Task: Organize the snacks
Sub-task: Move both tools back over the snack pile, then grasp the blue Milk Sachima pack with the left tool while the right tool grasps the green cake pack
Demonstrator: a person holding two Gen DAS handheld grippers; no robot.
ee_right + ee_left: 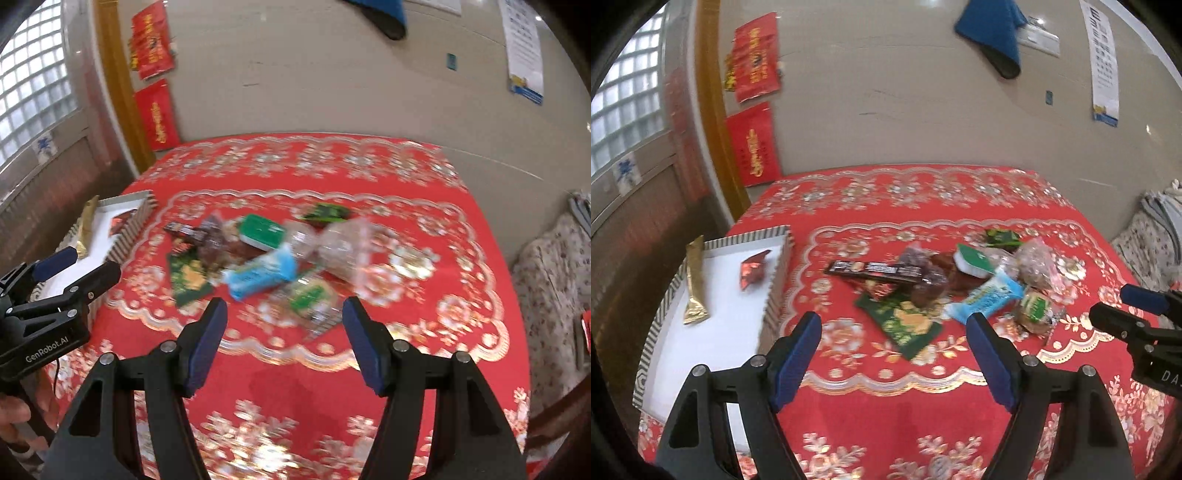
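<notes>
Plainly both tools are empty: the left gripper (894, 336) and right gripper (284, 321) hang with jaws spread. The snack heap (945, 280) lies just beyond them, right of the striped tray (783, 269). Its blue packet (258, 275), long axis slanting, looks nearer the right one; crinkly, glossy wrappers.

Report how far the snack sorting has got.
Done: a gold stick packet and a red foil candy lie in the striped box. In hand: nothing; left gripper and right gripper are open and empty. Left: the snack pile on the tablecloth.
</notes>
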